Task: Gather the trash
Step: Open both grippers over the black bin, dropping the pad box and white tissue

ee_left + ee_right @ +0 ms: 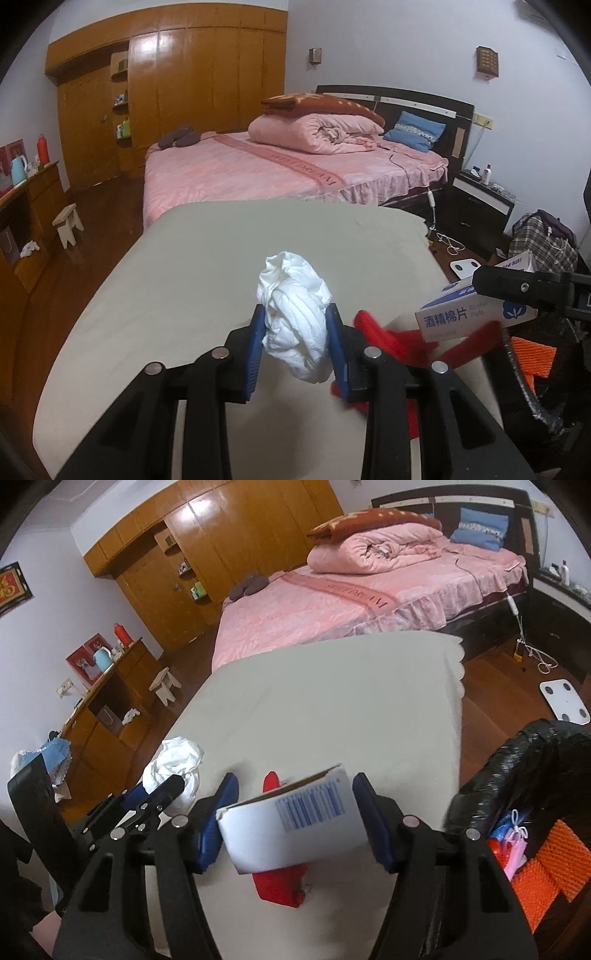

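The left gripper (295, 332) points forward and downward, its two blue pads (255, 354) pressed against either side of a crumpled white tissue wad (295, 314) that it holds clear of the surface. The right gripper (291, 816) is pitched down likewise, just to the right of the left one, its blue pads (369, 819) set wider and clamped on a white cardboard box (295, 823) with a barcode, which sits tilted between them.

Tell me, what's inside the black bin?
In the bin lie orange mesh, something pink and a bit of blue. The rim hides whatever is deeper.
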A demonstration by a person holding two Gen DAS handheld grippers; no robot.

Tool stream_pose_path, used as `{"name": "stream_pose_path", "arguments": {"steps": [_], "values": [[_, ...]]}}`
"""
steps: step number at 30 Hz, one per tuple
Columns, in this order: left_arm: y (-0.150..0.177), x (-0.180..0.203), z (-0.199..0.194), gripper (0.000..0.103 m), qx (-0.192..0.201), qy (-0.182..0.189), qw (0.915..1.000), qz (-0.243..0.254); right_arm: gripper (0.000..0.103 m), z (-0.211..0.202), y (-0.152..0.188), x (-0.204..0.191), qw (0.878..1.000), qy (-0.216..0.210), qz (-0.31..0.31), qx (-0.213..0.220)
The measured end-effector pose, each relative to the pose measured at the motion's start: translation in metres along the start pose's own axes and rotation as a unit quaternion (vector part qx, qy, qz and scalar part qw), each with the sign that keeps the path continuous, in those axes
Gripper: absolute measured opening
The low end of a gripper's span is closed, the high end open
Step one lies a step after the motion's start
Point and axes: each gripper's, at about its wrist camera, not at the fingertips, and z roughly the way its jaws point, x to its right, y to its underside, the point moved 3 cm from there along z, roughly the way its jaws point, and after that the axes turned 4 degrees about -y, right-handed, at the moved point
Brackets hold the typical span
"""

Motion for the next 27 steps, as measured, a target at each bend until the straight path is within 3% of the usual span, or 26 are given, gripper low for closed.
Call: {"name": "stream_pose_path", "arguments": {"steps": [7,15,27], "values": [[-0.010,0.031,-0.009,0.032,0.011,0.025,0.9995,0.013,0.062,-0.035,-0.002,0.019,1.000,0.016,0.004,0.025],[-0.023,0.093,-0.020,0.032,0.031,0.072,0.9961,0.039,0.061,-0.086,0.001,0.065,0.996,0.062,0.021,0.055],[-0.023,0.224,-0.025,0.032,0.044,0.176,0.9792,0.091,0.061,-0.143,0.024,0.160,0.985,0.143,0.060,0.069]]}}
